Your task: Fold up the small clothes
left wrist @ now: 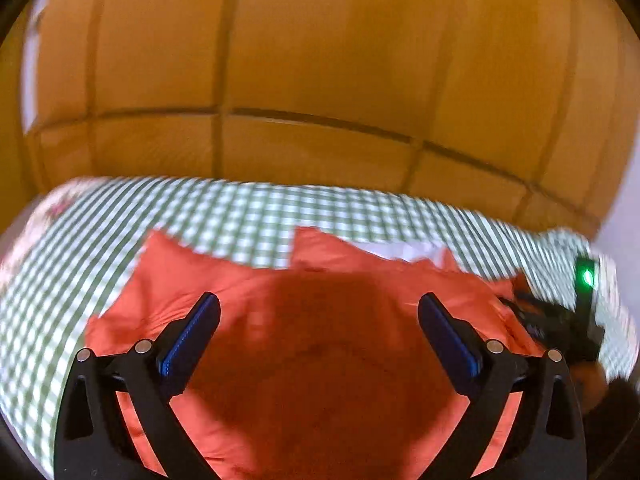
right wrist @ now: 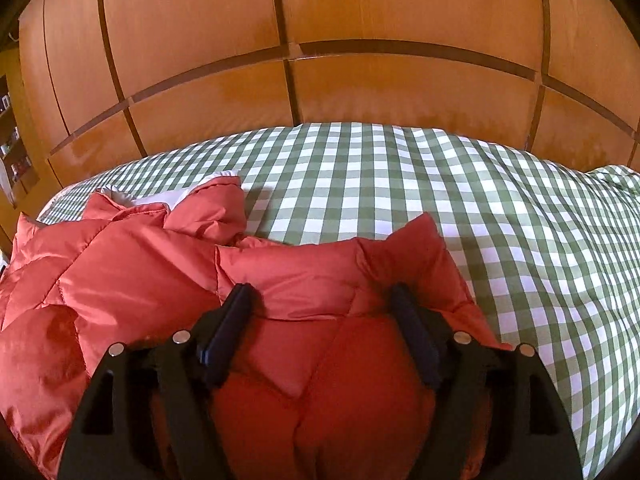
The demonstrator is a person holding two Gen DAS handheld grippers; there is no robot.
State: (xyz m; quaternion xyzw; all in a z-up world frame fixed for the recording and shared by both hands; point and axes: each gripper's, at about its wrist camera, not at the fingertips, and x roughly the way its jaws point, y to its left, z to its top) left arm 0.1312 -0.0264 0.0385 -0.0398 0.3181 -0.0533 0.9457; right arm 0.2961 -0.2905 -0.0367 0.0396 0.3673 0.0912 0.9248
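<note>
Lying on a checked bedcover (right wrist: 400, 168), red padded jacket (right wrist: 132, 280); left tool (left wrist: 319, 312) wide above it; right tool (right wrist: 322, 300) wide, straddling a fold

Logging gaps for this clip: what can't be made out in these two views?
- Left wrist view: the orange jacket and checked cover are smeared by motion blur.
- Right wrist view: the jacket's near part is hidden behind the right gripper.
- Shelf items: too small, cut off at the edge.

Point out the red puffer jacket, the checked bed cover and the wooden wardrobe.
red puffer jacket (right wrist: 132, 280): right wrist view, quilted panel.
checked bed cover (right wrist: 460, 184): right wrist view, bare stretch beyond the jacket.
wooden wardrobe (right wrist: 380, 4): right wrist view, upper door panel.
</note>
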